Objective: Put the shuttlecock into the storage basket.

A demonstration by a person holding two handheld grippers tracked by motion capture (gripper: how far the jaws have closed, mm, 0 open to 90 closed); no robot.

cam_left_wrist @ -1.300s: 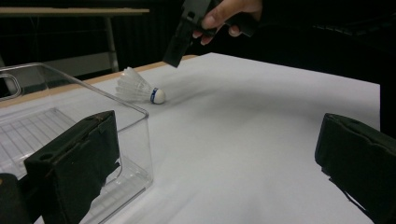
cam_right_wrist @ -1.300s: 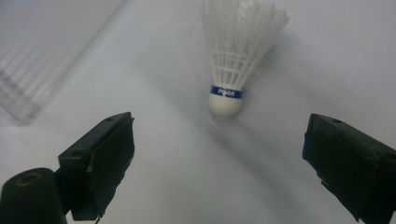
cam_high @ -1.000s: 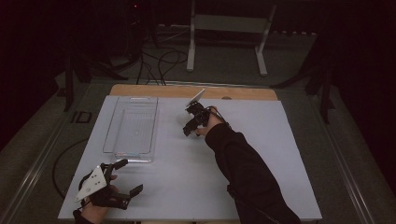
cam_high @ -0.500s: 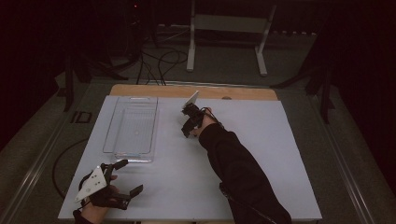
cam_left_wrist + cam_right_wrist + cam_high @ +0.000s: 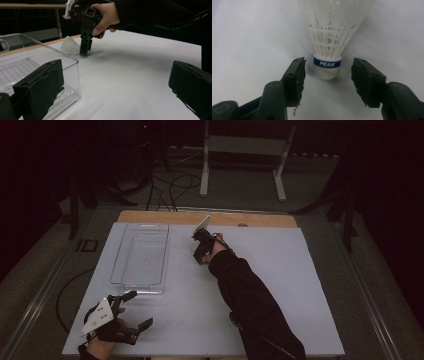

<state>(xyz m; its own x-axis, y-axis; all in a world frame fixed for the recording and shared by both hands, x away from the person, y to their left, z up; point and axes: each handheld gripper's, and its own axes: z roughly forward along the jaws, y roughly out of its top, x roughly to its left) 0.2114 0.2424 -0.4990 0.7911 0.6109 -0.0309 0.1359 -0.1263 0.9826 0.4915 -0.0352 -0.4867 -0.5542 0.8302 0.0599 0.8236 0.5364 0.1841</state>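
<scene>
Right gripper [image 5: 327, 82] poised at shuttlecock [image 5: 329, 62], fingers [image 5: 295, 80] wide, nothing held.
Cork base sits between them, untouched; closing off-centre risks it rolling away or crushed feathers.

A white plastic shuttlecock [image 5: 330, 37] with a latticed skirt, a blue band marked PEAK and a pale rounded cork lies on its side on the white surface, cork toward the bottom of the right gripper view, upper centre of that frame.
</scene>
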